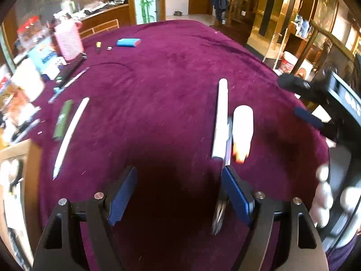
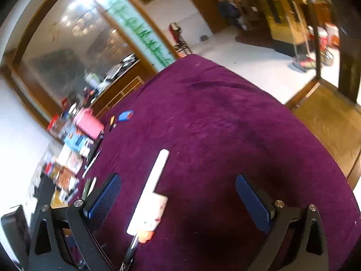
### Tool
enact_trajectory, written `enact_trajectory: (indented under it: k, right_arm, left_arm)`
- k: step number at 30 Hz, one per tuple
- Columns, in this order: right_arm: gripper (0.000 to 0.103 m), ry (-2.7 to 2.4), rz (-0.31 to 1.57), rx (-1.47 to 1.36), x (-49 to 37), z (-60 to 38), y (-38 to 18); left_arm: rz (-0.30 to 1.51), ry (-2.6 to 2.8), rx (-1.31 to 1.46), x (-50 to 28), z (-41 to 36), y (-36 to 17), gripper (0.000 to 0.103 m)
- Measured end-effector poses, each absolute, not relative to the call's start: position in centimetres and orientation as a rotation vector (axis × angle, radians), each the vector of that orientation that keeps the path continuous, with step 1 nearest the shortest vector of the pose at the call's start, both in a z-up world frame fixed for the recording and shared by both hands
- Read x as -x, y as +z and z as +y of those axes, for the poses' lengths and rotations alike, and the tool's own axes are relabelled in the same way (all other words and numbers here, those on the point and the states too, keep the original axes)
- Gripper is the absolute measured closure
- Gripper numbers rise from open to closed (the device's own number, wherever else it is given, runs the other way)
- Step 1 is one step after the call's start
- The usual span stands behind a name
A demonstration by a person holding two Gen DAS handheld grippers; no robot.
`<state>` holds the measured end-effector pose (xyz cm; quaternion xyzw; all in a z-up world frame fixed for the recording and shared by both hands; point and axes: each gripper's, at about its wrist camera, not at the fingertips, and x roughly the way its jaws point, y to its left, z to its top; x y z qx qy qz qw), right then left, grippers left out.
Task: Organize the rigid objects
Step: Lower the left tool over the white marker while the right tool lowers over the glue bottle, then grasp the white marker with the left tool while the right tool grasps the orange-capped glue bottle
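Both grippers released, empty: left gripper (image 1: 179, 194), right gripper (image 2: 178, 199). White tube (image 1: 220, 117), pen (image 1: 227, 144) and white bottle (image 1: 242, 133) lie grouped just ahead of left's right finger (image 1: 235, 194). Likely between picks. Next: reach the green stick (image 1: 63, 120), far left.

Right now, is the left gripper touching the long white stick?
Apart. The left wrist view shows the left gripper open, both pads short of the long white stick, with bare maroon cloth between them.
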<state>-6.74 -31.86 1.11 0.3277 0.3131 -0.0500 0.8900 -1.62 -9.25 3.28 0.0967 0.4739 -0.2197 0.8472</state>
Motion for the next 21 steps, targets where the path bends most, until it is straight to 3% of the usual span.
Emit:
enact_trajectory:
  k: [8, 21]
  right_arm:
    - [0.001, -0.113, 0.673, -0.722, 6.5, -32.4, 0.5]
    - [0.001, -0.108, 0.686, -0.728, 6.4, -32.6, 0.3]
  left_arm:
    - [1.000, -0.536, -0.154, -2.3, -12.5, 2.3, 0.027]
    - [0.974, -0.525, -0.339, -5.6, -17.0, 0.7, 0.027]
